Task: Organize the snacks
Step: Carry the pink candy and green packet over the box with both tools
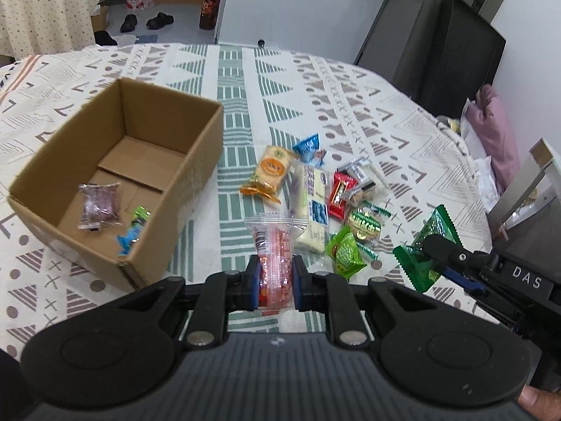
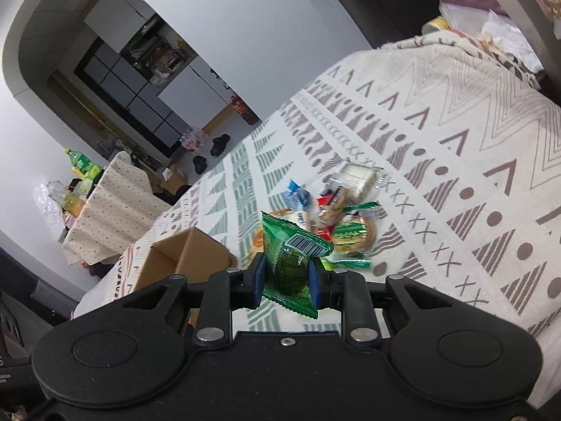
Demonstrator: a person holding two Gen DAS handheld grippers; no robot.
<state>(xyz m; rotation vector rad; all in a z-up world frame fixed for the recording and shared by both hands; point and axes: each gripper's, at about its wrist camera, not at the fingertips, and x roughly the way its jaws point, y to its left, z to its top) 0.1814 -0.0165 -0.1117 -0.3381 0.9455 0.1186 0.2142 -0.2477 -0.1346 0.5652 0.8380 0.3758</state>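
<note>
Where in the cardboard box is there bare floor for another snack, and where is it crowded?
The box's far half, toward its back wall, is bare. Its near end is crowded: the purple packet and blue-green packet lie there.

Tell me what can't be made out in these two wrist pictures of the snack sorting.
- Cardboard box, right wrist view: its inside is hidden by its own wall and the right hand-held gripper.
- Red snack pack, left wrist view: lower end is covered by the left hand-held gripper; the print is blurred.
- Green packet, right wrist view: the label text is too small to read.
- Snack pile, left wrist view: packs overlap, so an exact count is unclear.
</note>
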